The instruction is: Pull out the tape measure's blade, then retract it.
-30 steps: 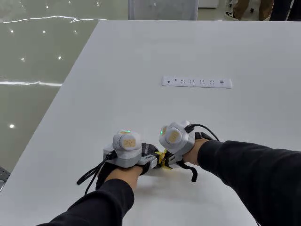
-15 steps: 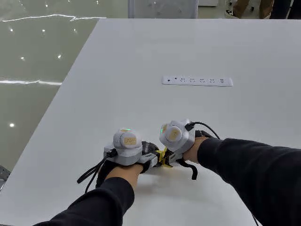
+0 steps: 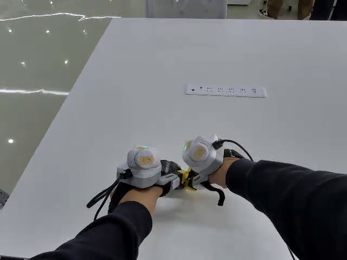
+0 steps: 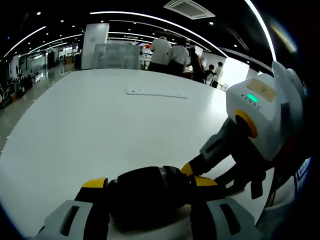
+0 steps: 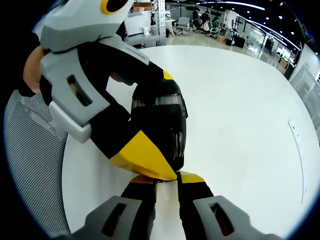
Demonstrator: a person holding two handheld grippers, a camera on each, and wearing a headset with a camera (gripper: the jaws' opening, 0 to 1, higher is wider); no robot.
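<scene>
Where the white tabletop (image 3: 162, 65) meets its edge at the frame's left, we see wide bare surface reaching up to a power strip (image 3: 225, 90). The right gripper (image 5: 167, 186), lettered "KENS…", has its fingers (image 5: 192, 182) pinching the black-and-yellow tape measure (image 5: 160, 115) at its lower yellow end. The left gripper (image 4: 150, 182) clamps the body between its fingers (image 4: 95, 183).

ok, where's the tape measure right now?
Head view: the tape measure sits near the table's front edge, clamped in the left gripper, the right gripper at its end.
</scene>
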